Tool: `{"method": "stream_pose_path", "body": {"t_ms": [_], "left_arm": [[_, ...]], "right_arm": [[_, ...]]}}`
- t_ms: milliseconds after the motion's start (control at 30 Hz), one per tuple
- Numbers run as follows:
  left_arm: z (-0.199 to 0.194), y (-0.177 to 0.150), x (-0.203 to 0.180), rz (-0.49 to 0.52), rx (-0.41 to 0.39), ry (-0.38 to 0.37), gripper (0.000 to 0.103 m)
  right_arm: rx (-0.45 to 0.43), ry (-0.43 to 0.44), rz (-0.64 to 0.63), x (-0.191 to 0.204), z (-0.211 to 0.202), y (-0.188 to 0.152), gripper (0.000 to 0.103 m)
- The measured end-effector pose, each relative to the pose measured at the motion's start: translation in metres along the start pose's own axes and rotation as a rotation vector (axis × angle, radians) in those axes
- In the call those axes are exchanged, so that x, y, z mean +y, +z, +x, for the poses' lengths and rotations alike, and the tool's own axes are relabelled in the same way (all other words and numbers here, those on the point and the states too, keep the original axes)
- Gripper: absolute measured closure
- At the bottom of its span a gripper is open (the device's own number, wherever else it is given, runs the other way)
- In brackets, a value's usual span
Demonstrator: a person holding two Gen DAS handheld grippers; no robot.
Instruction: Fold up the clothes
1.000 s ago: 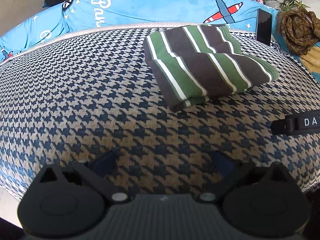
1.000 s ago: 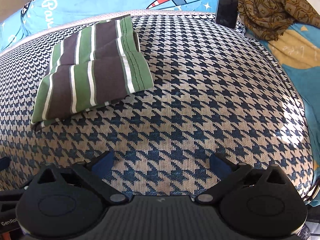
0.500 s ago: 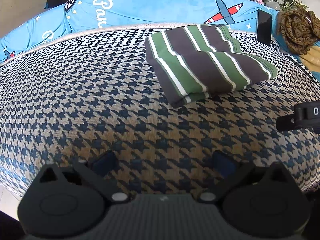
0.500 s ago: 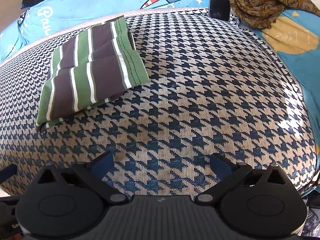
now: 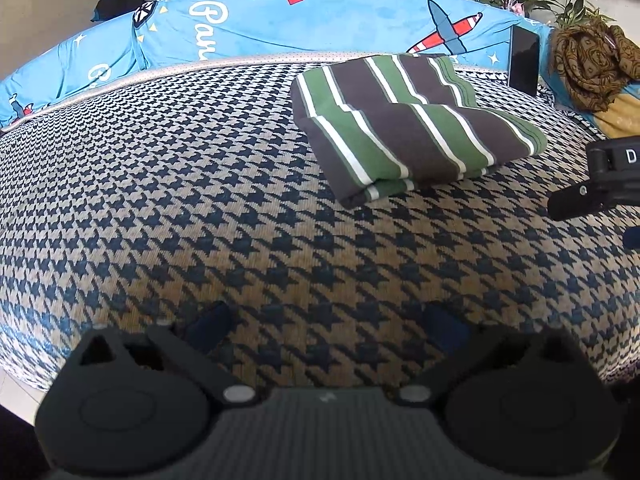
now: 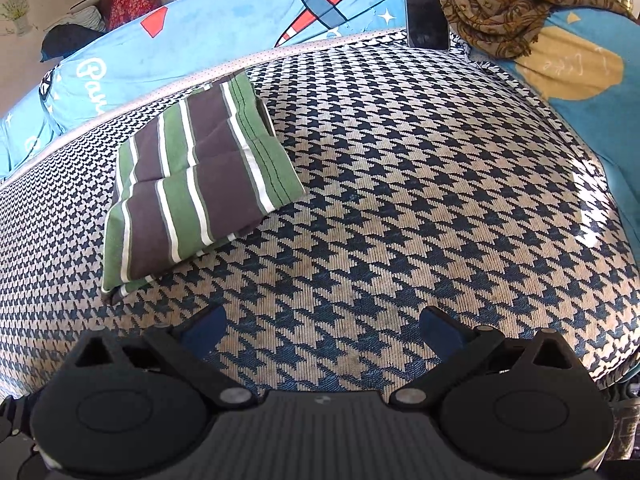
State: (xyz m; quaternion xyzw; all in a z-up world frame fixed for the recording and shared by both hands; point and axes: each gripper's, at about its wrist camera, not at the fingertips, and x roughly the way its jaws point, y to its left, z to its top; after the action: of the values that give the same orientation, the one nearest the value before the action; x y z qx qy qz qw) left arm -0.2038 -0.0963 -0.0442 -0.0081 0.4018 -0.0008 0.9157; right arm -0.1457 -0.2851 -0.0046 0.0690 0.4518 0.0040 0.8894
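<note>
Already the striped garment [image 5: 408, 128] lies as a compact folded rectangle, layers stacked, on the houndstooth cover [image 5: 200, 200], toward its far edge near the blue airplane blanket [image 5: 248, 20]. My left gripper [image 5: 326, 326] and right gripper [image 6: 320, 330] both hover over bare cover with jaws spread wide, gripping nothing, well short of the cloth. I judge the fold looks done here; whether another garment follows, like the brown scarf [image 6: 492, 4] beside the phone [image 6: 424, 10], I can't tell.
</note>
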Motion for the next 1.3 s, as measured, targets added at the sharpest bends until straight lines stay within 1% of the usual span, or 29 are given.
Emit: {"method": "stream_pose_path", "body": {"t_ms": [133, 233, 400, 500, 533, 600, 667, 733, 800, 867, 933, 1167, 1300], "left_arm": [[-0.003, -0.005, -0.001, 0.002, -0.015, 0.008, 0.0], [-0.006, -0.009, -0.001, 0.003, -0.026, 0.015, 0.0], [-0.004, -0.007, -0.001, 0.002, -0.026, 0.012, 0.0], [-0.003, -0.006, 0.001, 0.007, -0.019, 0.002, 0.0], [-0.003, -0.005, 0.002, 0.009, -0.017, 0.0, 0.0], [-0.002, -0.005, 0.003, 0.013, -0.017, -0.003, 0.0], [-0.001, -0.004, 0.003, 0.016, -0.018, -0.003, 0.0], [0.001, -0.003, 0.0, 0.021, -0.017, 0.0, 0.0], [0.003, -0.002, 0.0, 0.022, -0.015, -0.002, 0.0], [0.004, 0.0, 0.001, 0.022, -0.014, -0.005, 0.0], [0.006, 0.0, 0.002, 0.022, -0.014, -0.006, 0.0], [0.009, 0.002, 0.0, 0.037, -0.019, -0.003, 0.0], [0.007, 0.01, -0.003, 0.058, -0.028, 0.016, 0.0]], "right_arm": [[0.041, 0.028, 0.038, -0.012, 0.017, 0.012, 0.0], [0.067, 0.029, 0.062, -0.014, 0.022, 0.011, 0.0], [0.046, 0.06, 0.102, -0.02, 0.022, 0.011, 0.0], [0.049, 0.06, 0.064, -0.015, 0.025, 0.015, 0.0], [0.048, 0.078, 0.041, -0.013, 0.024, 0.018, 0.0], [0.037, 0.157, 0.002, -0.01, 0.022, 0.027, 0.0], [0.002, 0.244, -0.016, -0.009, 0.015, 0.035, 0.0], [-0.022, 0.294, -0.043, -0.007, 0.012, 0.045, 0.0], [-0.022, 0.298, -0.061, -0.01, 0.017, 0.056, 0.0], [-0.024, 0.296, -0.047, -0.016, 0.022, 0.067, 0.0], [-0.024, 0.31, -0.036, -0.026, 0.031, 0.08, 0.0], [0.017, 0.299, 0.026, -0.048, 0.047, 0.086, 0.0], [-0.007, 0.278, 0.007, -0.044, 0.041, 0.082, 0.0]]}}
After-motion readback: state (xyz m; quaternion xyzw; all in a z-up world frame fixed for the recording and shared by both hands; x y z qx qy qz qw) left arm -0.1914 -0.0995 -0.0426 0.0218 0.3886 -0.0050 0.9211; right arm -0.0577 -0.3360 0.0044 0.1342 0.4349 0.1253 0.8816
